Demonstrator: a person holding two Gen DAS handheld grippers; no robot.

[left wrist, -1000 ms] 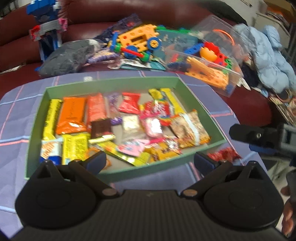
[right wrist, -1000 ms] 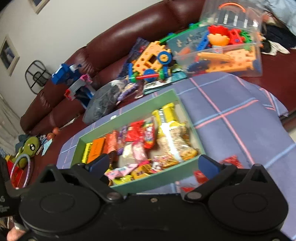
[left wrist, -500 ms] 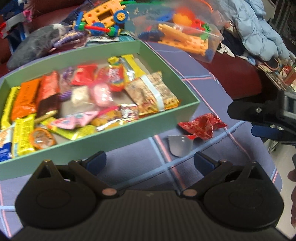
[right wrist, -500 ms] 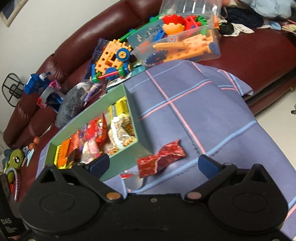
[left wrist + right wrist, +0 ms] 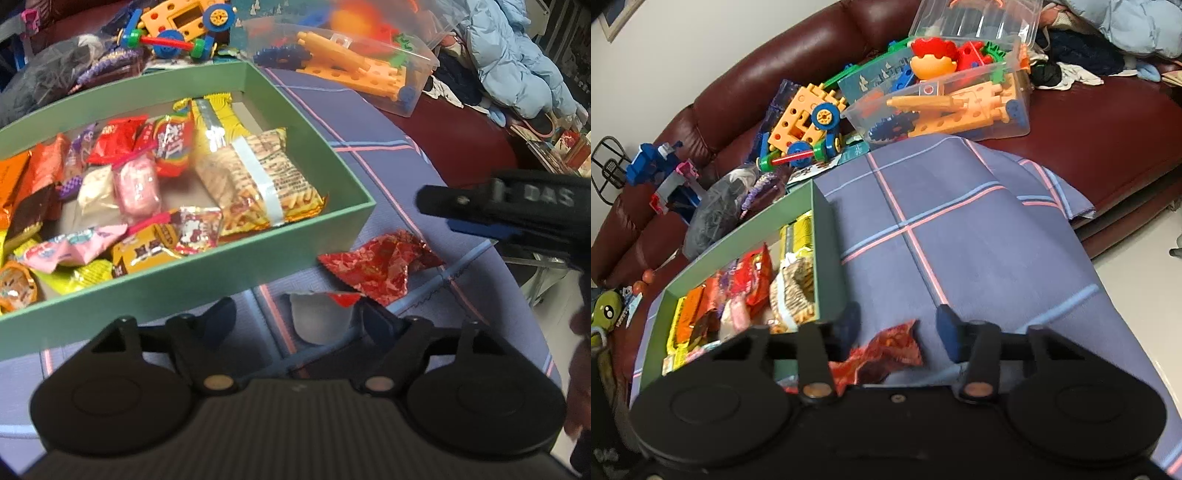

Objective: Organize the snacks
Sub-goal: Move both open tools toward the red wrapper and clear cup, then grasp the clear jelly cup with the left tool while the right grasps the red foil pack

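- Red foil snack wrapper [image 5: 384, 264]: lay on the purple checked cloth [image 5: 960, 221], outside the green box [image 5: 258, 254], just beside its near right corner; long axis roughly left to right.
- Silver torn scrap [image 5: 314, 317]: lay on the cloth just near of the wrapper.
- Right gripper [image 5: 894, 328]: jaws released, straddling the wrapper's end; judged the nearer tool.
- Left gripper [image 5: 299, 319]: jaws released, empty; wrapper lay ahead and to its right, scrap between its fingers.
- Green box: held assorted snacks, the noodle packet [image 5: 258, 181] at its right end.
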